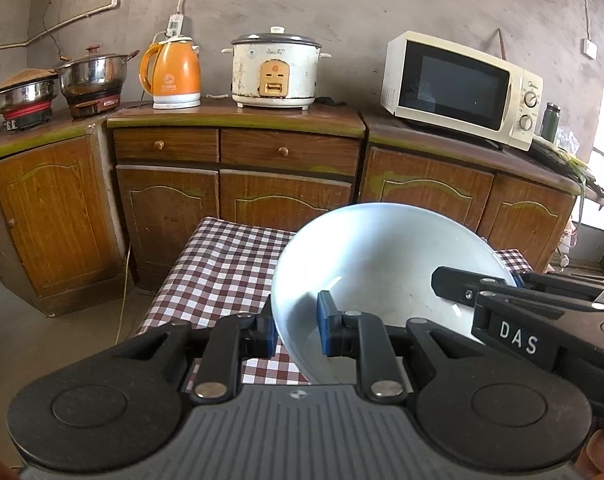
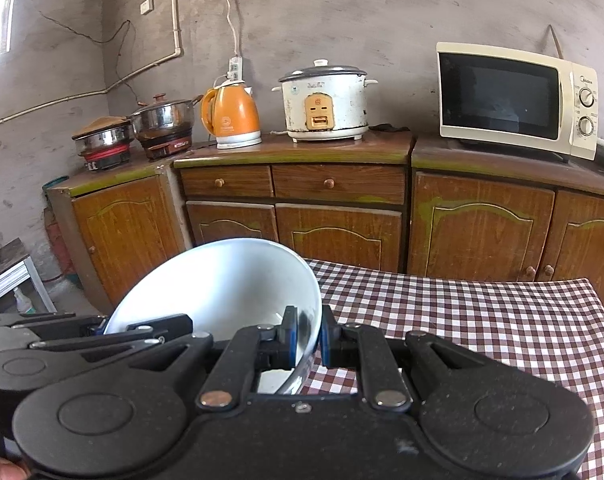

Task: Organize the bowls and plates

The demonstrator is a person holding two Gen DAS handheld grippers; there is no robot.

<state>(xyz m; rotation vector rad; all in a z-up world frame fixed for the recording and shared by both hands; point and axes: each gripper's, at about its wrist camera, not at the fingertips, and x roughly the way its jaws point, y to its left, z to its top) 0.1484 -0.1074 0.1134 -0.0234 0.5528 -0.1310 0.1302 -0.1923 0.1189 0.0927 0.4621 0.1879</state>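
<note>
Both tongs pinch the smooth, round white bowl point(image 1: 381, 264) rim.

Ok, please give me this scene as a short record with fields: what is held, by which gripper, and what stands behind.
held item: white bowl, tilted, above the checked tablecloth
left gripper: shut on the bowl's rim
right gripper: shut on the opposite rim
counter behind: orange kettle, rice cooker, microwave, two steel pots
other dishes: none visible
</note>
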